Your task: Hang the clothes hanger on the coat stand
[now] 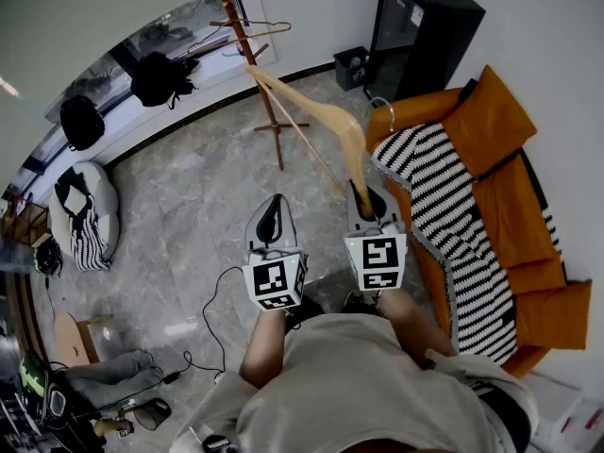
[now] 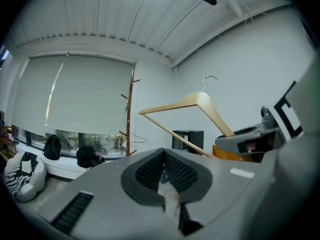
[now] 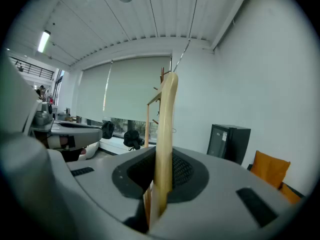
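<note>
A light wooden clothes hanger (image 1: 316, 111) with a metal hook (image 1: 381, 108) sticks up and away from my right gripper (image 1: 369, 202), which is shut on one end of its arm. In the right gripper view the hanger (image 3: 165, 134) stands upright between the jaws. The brown wooden coat stand (image 1: 257, 59) rises farther ahead, with thin wire hangers on its upper pegs. My left gripper (image 1: 272, 219) is held level beside the right one, shut with nothing in it. In the left gripper view the hanger (image 2: 200, 104) hangs in the air to the right of the coat stand (image 2: 130, 119).
An orange sofa (image 1: 514, 187) with a black-and-white striped blanket (image 1: 453, 225) lies to the right. A black cabinet (image 1: 415, 26) stands at the back wall. Dark bags (image 1: 156, 78) sit on the window ledge, a bean bag (image 1: 85, 215) at left, cables (image 1: 212, 319) on the floor.
</note>
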Motion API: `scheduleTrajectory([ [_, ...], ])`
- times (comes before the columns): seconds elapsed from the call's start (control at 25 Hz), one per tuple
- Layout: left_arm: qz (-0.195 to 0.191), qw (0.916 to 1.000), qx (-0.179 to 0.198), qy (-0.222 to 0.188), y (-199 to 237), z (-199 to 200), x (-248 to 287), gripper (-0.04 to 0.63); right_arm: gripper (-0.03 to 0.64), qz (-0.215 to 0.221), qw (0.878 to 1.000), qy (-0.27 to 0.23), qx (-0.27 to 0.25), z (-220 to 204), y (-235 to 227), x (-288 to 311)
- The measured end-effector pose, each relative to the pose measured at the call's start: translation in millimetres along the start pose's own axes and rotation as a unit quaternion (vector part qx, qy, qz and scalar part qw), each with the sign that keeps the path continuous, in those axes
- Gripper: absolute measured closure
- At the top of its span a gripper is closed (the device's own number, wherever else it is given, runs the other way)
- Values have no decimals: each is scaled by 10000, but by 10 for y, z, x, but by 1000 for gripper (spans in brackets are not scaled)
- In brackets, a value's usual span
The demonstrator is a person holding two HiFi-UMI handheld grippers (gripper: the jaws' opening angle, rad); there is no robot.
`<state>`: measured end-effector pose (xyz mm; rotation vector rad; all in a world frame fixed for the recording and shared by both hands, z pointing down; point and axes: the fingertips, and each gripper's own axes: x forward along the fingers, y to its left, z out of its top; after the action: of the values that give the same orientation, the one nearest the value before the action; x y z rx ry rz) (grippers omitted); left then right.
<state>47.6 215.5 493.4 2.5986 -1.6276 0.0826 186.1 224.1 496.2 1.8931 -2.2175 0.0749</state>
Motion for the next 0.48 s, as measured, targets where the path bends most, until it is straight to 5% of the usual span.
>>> scheduleTrajectory([
  [0.48, -19, 9999, -84, 86, 211, -113, 89, 584, 583, 135, 9998, -139, -81, 60, 175, 221],
])
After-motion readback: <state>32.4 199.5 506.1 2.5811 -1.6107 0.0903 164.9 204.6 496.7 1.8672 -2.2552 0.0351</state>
